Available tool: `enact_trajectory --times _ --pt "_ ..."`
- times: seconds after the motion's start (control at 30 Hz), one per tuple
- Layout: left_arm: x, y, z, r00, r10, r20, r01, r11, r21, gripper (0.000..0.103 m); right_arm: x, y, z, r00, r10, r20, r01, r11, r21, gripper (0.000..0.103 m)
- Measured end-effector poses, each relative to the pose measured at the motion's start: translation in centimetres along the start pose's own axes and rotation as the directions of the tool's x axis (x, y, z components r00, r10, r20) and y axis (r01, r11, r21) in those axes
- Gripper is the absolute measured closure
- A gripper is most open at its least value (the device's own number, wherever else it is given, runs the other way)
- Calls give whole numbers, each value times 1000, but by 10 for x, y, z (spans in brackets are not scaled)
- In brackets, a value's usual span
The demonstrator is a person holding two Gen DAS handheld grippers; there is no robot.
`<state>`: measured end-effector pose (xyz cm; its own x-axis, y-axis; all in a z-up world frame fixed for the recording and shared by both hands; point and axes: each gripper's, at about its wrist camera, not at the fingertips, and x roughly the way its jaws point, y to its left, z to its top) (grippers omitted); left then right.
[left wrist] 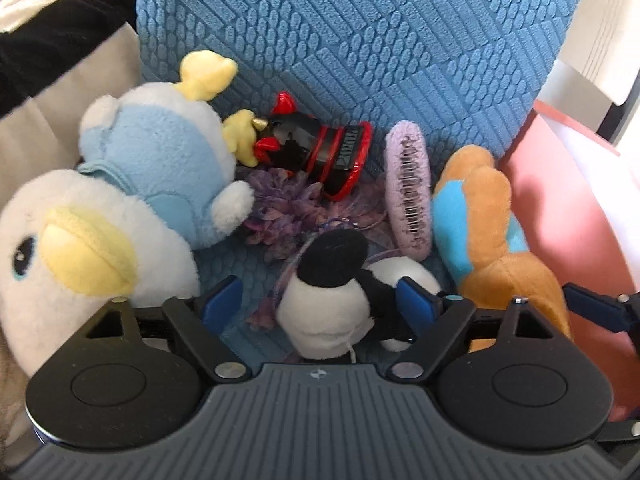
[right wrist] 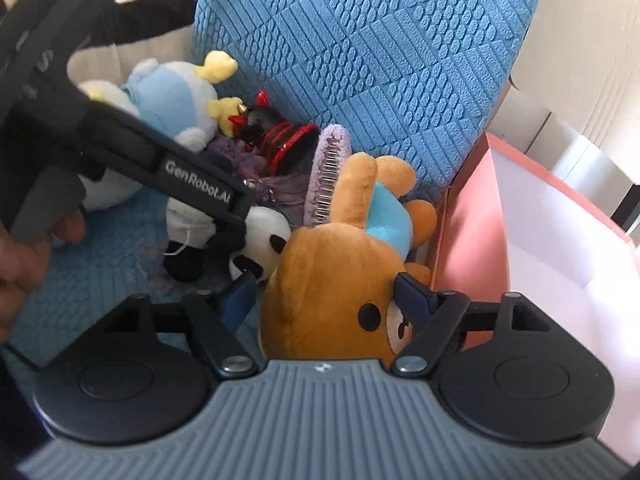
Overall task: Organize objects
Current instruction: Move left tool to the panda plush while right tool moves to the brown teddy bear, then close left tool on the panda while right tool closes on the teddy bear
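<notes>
Toys lie on a blue textured seat. In the left wrist view my left gripper (left wrist: 318, 302) is open around a black-and-white panda plush (left wrist: 332, 296), the pads beside it. In the right wrist view my right gripper (right wrist: 326, 298) is open around the head of an orange bear plush (right wrist: 332, 280); its right pad touches the face. The bear also shows in the left wrist view (left wrist: 492, 240). The panda (right wrist: 256, 240) lies under the left gripper's body. A blue-and-white penguin plush (left wrist: 120, 200), a red-black toy (left wrist: 320, 148), a lilac hairbrush (left wrist: 408, 192) and purple flowers (left wrist: 280, 208) lie behind.
A blue cushion backrest (left wrist: 360, 40) stands behind the toys. A pink box with a white inside (right wrist: 540, 240) stands open at the right. Striped fabric (left wrist: 60, 8) lies at the upper left. A person's hand (right wrist: 24, 248) holds the left gripper.
</notes>
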<state>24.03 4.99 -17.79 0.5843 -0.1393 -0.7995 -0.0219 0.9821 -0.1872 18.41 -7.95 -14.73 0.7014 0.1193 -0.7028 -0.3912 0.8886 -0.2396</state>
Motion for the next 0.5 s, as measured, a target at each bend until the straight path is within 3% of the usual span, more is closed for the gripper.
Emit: enact_trajectory --times 0.1,0.23,0.33,0.43,0.5 --pt "1 4 1 999 -50 4 50 998 -43 32 0 1 0 1000 -10 -3 10 1000 -6 34" --pt "-3 5 1 997 -69 15 70 995 -71 38 -4 2 3 1000 -23 -9 23 1000 -2 46" --pt "-9 6 -1 997 -74 23 76 993 -88 45 -9 3 5 999 -32 -13 32 999 0 50" --pt "-17 10 -3 996 -76 35 80 990 -114 60 -17 4 6 999 -35 -15 35 999 14 52" --pt "-23 12 -5 996 -88 30 91 987 -129 62 -24 5 7 999 -31 -14 32 999 23 53"
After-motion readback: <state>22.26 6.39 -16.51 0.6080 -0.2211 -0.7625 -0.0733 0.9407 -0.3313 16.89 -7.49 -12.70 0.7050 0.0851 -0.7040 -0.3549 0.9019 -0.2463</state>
